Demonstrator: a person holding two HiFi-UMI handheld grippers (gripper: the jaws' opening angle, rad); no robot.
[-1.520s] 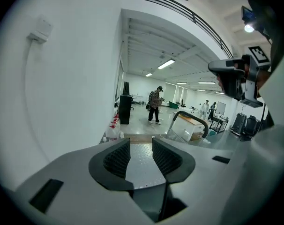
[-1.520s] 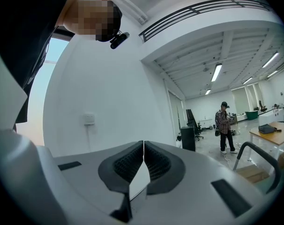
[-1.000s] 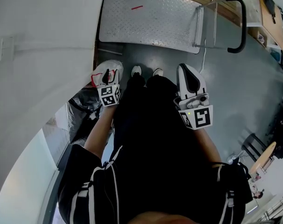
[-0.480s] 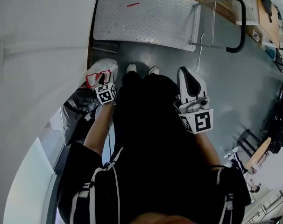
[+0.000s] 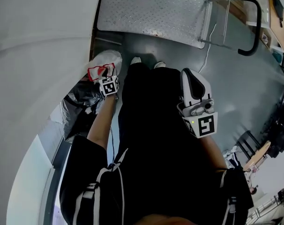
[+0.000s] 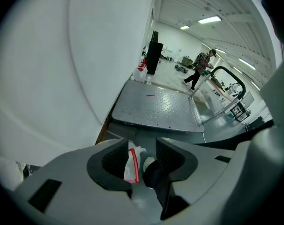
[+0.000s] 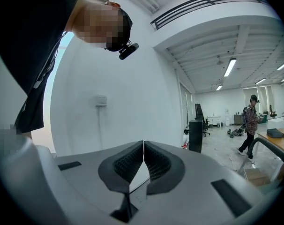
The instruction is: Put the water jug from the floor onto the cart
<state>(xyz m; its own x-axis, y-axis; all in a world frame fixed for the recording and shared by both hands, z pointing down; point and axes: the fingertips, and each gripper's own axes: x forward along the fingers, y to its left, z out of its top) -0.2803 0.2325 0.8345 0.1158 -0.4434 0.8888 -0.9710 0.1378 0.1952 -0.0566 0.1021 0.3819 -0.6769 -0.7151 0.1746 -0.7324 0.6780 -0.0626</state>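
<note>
One red-rimmed white piece, seemingly the water jug [image 6: 132, 165], sits low by the wall [image 5: 39, 55], between the left gripper's [image 6: 143, 149] parted jaws, unpinched. Right gripper [image 7: 143, 146] closed on nothing. Cart [image 5: 151, 13] just ahead.

"Left gripper [image 6: 142, 143]?"
"Reaching low on a straight arm [image 5: 102, 125], its 2 jaws apart."
"Right gripper [image 7: 143, 144]?"
"Held higher, 2 jaws pressed together, nothing between them."
</note>
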